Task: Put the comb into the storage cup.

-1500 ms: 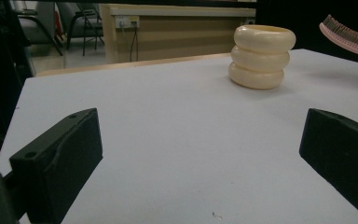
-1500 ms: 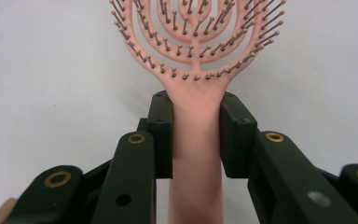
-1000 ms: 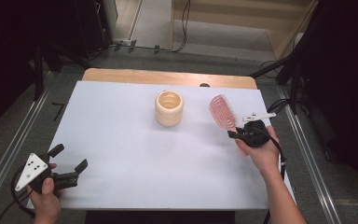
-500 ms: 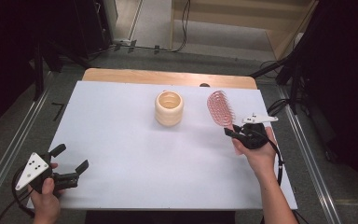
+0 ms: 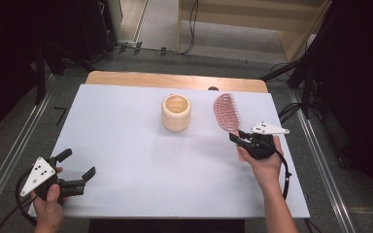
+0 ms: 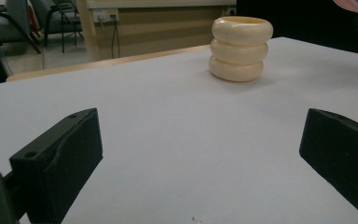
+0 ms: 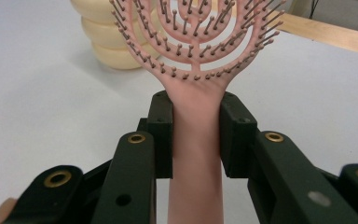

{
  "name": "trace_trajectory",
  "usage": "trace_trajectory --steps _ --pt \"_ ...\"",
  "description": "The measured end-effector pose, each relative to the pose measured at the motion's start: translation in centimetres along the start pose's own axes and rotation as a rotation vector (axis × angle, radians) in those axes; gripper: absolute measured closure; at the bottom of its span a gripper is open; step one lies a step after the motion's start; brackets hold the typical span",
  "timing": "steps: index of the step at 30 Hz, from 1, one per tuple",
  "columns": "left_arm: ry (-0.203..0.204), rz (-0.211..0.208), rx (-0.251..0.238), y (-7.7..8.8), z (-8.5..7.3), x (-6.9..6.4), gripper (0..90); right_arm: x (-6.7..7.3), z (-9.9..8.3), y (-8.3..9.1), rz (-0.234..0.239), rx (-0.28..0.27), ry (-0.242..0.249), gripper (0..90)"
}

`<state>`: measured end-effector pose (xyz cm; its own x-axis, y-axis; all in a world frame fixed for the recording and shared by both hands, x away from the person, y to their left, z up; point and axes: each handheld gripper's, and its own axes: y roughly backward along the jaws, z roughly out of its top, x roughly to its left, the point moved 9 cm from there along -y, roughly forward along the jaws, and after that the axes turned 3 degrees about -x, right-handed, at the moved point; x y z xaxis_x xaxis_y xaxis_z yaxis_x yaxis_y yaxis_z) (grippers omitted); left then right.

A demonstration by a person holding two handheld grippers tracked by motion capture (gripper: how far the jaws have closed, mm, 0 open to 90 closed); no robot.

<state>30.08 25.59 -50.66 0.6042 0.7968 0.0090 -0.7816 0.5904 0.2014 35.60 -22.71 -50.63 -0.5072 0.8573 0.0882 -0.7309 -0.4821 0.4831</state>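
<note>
1. Pink plastic sits clamped in your right gripper (image 7: 196,135): both black jaws press the handle of the hairbrush (image 5: 227,112) from either side, just below its head.
2. Your right gripper view shows the hairbrush bristle side toward the camera, its open branching ribs studded with dark-tipped pins.
3. From the high view, the hairbrush head points away from you, toward the far edge of the white table (image 5: 126,131), above its right half.
4. Cream-coloured, the ribbed holder (image 5: 176,112) stands upright near the table's middle, just left of the hairbrush head and apart from it. It looks like three stacked rings with an open top.
5. Your left gripper (image 5: 75,170) rests near the table's near-left corner, jaws spread wide with bare table between them.
6. Your left gripper view looks across the table at the ribbed holder (image 6: 241,48), well away from the jaws.
7. No brand, label or readable writing appears on the hairbrush, the holder or the grippers.
</note>
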Motion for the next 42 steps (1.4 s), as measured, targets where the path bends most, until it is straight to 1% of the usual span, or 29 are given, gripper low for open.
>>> trace_trajectory --steps 1,3,5,6,7,10,11,14,17,18,20,23,25,28,30,34,40,42 --pt "-0.005 -0.002 0.001 0.0 0.2 -0.2 0.0 0.0 0.0 0.0 0.0 0.0 0.0 67.9" --pt "-0.004 -0.007 -0.006 -0.1 0.6 -0.6 0.0 0.0 0.0 0.1 0.0 -0.02 -0.004 67.9" --pt "-0.001 0.003 0.002 -0.2 1.0 -0.8 0.0 0.1 -0.1 0.1 0.005 -0.035 -0.006 67.9" --pt "0.002 0.001 -0.003 -0.3 1.2 -1.0 0.0 0.1 -0.2 0.2 0.007 -0.044 -0.009 67.9" --pt "0.003 -0.007 -0.005 -0.4 1.5 -1.2 0.0 0.2 -0.2 0.2 0.012 -0.056 -0.017 67.9" --pt "-0.001 -0.022 -0.003 -0.8 2.1 -2.1 0.0 0.3 -0.4 0.4 0.018 -0.078 -0.018 67.9" --pt "-0.005 -0.027 0.0 -1.0 2.3 -2.3 0.0 0.4 -0.5 0.4 0.029 -0.084 -0.021 67.9" --pt "-0.014 -0.044 -0.004 -1.6 2.9 -3.1 0.0 0.5 -0.7 0.2 0.026 -0.09 -0.019 67.9" --pt "-0.015 -0.061 -0.016 -2.2 3.6 -3.9 0.0 0.5 -0.6 0.3 0.024 -0.109 -0.019 67.9" --pt "-0.018 -0.066 -0.018 -2.5 3.8 -4.1 0.0 0.6 -0.6 0.4 0.03 -0.113 -0.02 67.9" --pt "-0.02 -0.077 -0.019 -3.0 4.2 -4.6 0.0 0.8 -0.4 0.5 0.03 -0.128 -0.012 67.9" --pt "-0.023 -0.089 -0.018 -3.7 4.8 -5.1 0.0 1.1 -0.4 0.5 0.04 -0.132 -0.007 67.8" --pt "-0.021 -0.096 -0.021 -4.2 5.0 -5.5 0.0 1.4 -0.5 0.4 0.039 -0.134 0.005 67.9" --pt "-0.017 -0.107 -0.022 -5.0 5.3 -6.0 0.0 1.6 -0.5 0.3 0.038 -0.137 0.004 67.9" --pt "-0.019 -0.118 -0.021 -5.5 5.5 -6.4 0.0 1.7 -0.5 0.2 0.046 -0.14 -0.004 67.9" --pt "-0.022 -0.144 -0.014 -6.5 5.7 -7.4 0.0 2.1 -0.4 0.2 0.049 -0.146 0.007 67.9" --pt "-0.024 -0.177 -0.022 -7.4 6.2 -8.7 0.0 2.8 -0.1 0.2 0.055 -0.155 0.02 67.9" --pt "-0.015 -0.182 -0.027 -7.7 6.3 -9.0 0.0 3.0 -0.1 0.1 0.059 -0.155 0.023 67.8"
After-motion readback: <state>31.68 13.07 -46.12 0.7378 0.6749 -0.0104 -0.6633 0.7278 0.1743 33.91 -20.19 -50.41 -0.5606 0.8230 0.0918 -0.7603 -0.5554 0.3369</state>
